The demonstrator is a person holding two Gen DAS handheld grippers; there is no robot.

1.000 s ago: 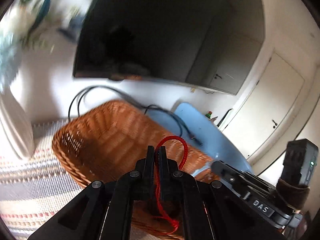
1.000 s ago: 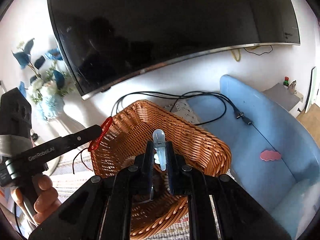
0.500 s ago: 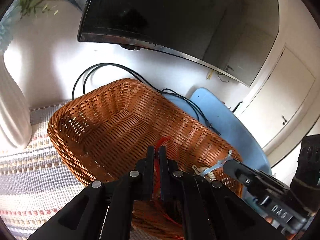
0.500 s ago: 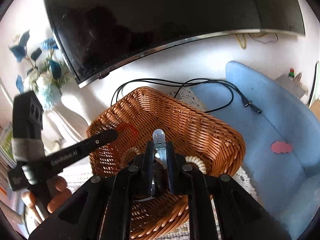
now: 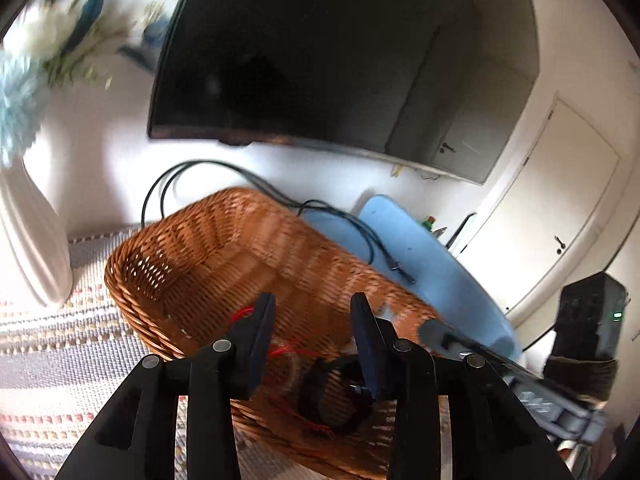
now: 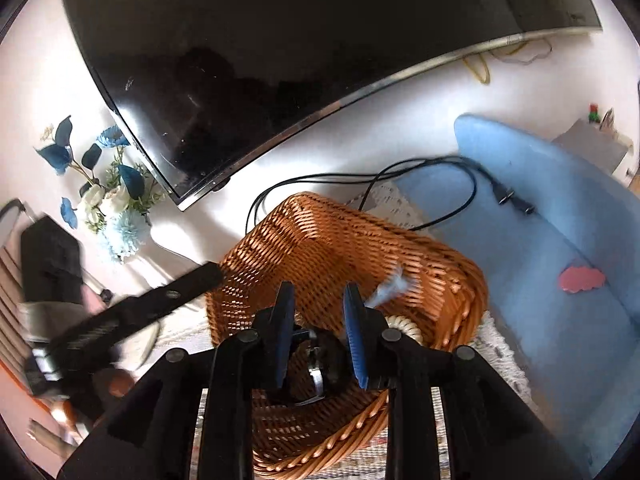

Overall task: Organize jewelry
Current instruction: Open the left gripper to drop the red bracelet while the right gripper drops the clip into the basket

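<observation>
No text or label can be read.

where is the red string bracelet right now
In the left wrist view the red string bracelet lies inside the brown wicker basket, just past the open left gripper, beside a black watch-like band.

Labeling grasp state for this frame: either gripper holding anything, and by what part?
Nothing held. Left gripper and right gripper both stand open above the wicker basket. The red cord lies loose inside it.
</observation>
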